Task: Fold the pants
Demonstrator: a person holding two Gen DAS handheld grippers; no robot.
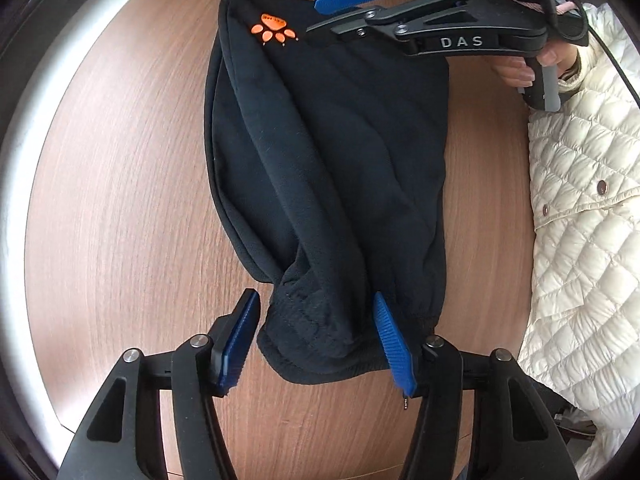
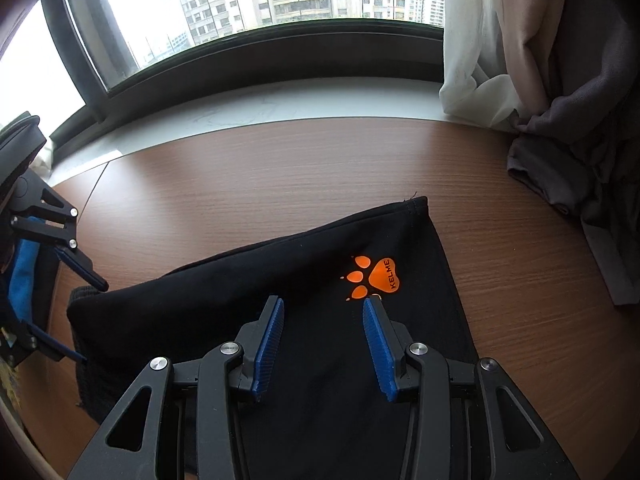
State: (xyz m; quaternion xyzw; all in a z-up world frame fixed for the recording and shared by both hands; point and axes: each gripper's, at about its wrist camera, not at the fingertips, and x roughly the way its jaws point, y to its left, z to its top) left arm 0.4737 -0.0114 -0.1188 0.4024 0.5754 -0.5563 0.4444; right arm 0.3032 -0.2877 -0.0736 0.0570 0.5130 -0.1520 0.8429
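Observation:
Black pants (image 1: pixel 320 152) lie folded lengthwise on the wooden table (image 1: pixel 120 200), with an orange paw logo (image 1: pixel 274 28) at the far end. In the left wrist view their ribbed near end (image 1: pixel 320 332) sits between the blue pads of my left gripper (image 1: pixel 315 296), which is open around it; the right pad lies over the cloth. My right gripper (image 1: pixel 320 14) hovers open over the logo end. In the right wrist view the right gripper (image 2: pixel 323 304) stands open just above the pants (image 2: pixel 240 288), beside the logo (image 2: pixel 374 276). The left gripper (image 2: pixel 95 322) straddles the far end.
A person in a white quilted jacket (image 1: pixel 580 220) stands at the table's right side, one hand (image 1: pixel 516 72) on the right gripper's handle. A window sill (image 2: pixel 280 104), a white curtain (image 2: pixel 472 80) and a grey cloth (image 2: pixel 580 168) border the table (image 2: pixel 280 168).

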